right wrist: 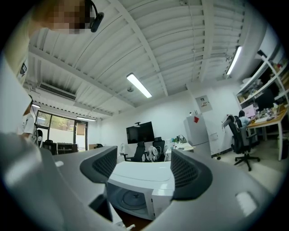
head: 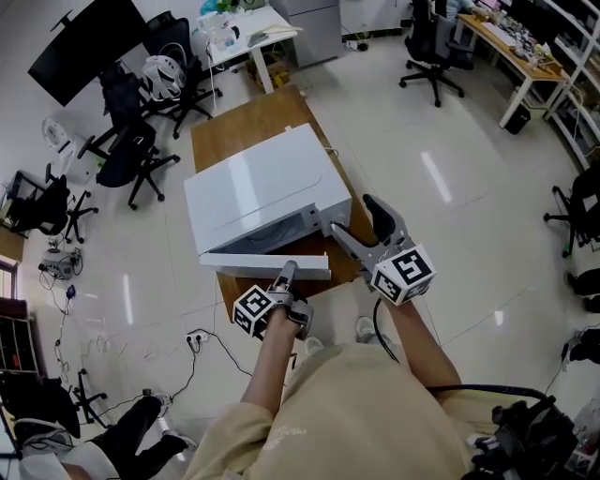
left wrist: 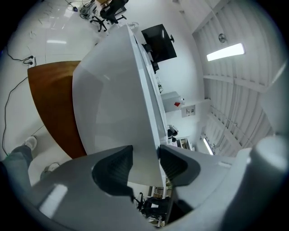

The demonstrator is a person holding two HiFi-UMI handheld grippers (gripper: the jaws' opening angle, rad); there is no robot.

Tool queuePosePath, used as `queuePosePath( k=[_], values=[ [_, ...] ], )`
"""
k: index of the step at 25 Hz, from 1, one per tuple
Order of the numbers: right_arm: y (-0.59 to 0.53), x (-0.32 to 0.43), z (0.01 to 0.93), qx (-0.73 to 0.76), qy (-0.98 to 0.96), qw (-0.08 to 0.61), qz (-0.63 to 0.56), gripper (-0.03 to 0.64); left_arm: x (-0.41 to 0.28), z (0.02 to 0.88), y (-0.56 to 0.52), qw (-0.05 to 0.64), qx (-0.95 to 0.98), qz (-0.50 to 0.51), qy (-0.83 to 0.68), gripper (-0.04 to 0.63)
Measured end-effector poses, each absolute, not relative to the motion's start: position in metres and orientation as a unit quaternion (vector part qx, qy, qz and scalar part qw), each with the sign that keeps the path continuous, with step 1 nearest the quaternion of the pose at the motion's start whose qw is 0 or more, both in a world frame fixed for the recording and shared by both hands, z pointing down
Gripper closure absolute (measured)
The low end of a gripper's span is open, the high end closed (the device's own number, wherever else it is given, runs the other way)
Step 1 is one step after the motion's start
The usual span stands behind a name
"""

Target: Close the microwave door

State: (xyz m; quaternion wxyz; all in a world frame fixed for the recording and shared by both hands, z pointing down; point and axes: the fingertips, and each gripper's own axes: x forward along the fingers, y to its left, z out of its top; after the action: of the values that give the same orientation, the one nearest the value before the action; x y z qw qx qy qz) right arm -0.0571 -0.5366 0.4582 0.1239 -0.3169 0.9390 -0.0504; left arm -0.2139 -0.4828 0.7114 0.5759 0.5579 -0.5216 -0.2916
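Observation:
A white microwave (head: 258, 192) stands on a brown wooden table (head: 248, 127). Its door (head: 267, 265) hangs open at the front, nearest me. My left gripper (head: 286, 274) is shut on that door's free edge. In the left gripper view the white door panel (left wrist: 117, 99) runs away from the left gripper (left wrist: 145, 164), its edge pinched between the dark pads. My right gripper (head: 354, 216) hovers at the microwave's right front corner, jaws apart and holding nothing. From the right gripper view, the microwave (right wrist: 144, 180) and its open cavity show between the spread fingers of the right gripper (right wrist: 142, 164).
Black office chairs (head: 131, 150) crowd the floor left of the table, and another chair (head: 433, 47) stands at the far right. A white desk (head: 248, 28) sits behind the table. Cables and a power strip (head: 197, 339) lie on the floor by my left side.

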Motion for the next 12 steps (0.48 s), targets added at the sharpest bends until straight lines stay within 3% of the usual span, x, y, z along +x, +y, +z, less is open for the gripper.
queuePosePath(
  k=[12],
  values=[
    [-0.55,-0.022,0.448,-0.364,0.923,0.114,-0.046,0.258,-0.236,0.709,-0.577,0.6,0.489,-0.357,-0.523,0.405]
  ],
)
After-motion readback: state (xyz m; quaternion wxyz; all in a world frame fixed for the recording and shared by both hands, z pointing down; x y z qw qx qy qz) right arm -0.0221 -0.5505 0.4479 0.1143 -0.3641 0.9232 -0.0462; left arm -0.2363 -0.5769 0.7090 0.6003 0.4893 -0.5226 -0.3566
